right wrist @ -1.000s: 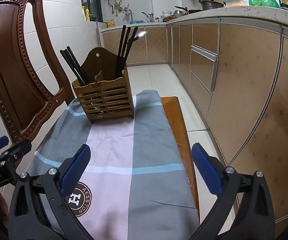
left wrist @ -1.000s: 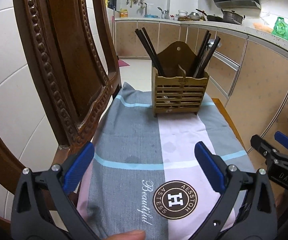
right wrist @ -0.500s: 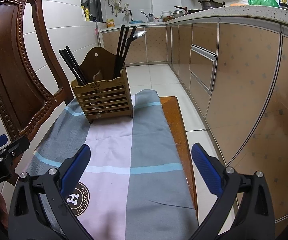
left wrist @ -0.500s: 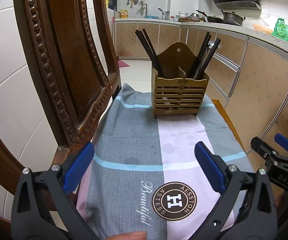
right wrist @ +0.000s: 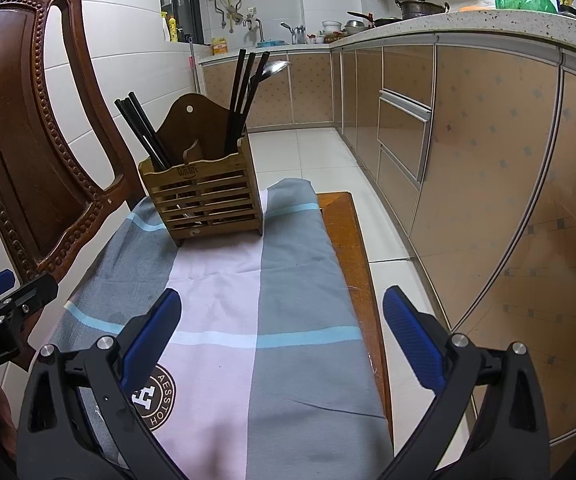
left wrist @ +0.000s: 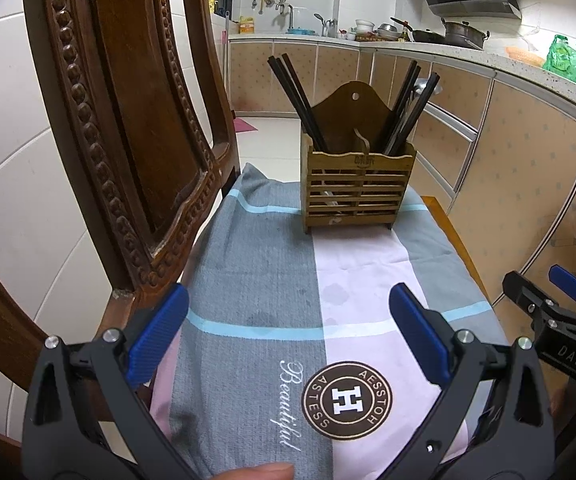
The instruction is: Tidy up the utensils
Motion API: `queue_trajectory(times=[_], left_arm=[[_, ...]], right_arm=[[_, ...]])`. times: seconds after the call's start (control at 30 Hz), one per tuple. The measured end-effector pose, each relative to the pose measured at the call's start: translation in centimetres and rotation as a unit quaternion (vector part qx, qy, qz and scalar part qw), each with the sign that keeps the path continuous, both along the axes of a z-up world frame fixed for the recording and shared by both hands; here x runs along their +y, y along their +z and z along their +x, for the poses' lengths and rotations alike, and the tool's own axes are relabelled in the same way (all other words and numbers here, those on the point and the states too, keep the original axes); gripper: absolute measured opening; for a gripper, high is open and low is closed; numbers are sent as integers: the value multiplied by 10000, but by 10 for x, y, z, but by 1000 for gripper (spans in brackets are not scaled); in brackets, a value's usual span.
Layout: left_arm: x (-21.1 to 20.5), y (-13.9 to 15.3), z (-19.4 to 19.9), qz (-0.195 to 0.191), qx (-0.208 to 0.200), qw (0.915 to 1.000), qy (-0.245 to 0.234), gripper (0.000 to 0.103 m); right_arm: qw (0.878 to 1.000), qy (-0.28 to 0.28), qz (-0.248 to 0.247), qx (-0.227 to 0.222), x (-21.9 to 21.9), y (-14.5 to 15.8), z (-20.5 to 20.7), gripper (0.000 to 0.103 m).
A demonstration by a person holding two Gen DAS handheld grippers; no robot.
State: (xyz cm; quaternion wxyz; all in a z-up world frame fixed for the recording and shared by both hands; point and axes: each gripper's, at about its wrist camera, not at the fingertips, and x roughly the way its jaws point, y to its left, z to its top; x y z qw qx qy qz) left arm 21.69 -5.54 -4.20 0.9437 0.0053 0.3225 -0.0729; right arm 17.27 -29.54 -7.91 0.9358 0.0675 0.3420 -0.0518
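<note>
- Left gripper [left wrist: 288, 340] hovers low over the checked cloth [left wrist: 256, 280], jaws wide apart, empty.
- Right gripper [right wrist: 282, 332] alongside, equally spread, empty.
- Wooden utensil holder [left wrist: 357, 190] with black chopsticks [left wrist: 293, 96] stands at the cloth's far end.

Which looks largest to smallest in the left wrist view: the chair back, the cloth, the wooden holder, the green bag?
1. Chair back and cloth: too alike, and both close to the camera, so unranked.
2. Wooden holder.
3. Green bag, which is also farthest.
</note>
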Motion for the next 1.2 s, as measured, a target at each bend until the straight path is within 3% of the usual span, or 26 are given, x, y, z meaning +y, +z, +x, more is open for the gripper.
queue_trajectory(times=[1.0, 1.2], left_arm=[[-3, 1, -3, 4, -106, 9999, -30, 99], [-2, -2, 1, -79, 54, 10000, -18, 99]], right_arm=[[10000, 10, -27, 62, -3, -4, 1, 98], [10000, 19, -23, 70, -3, -5, 2, 98]])
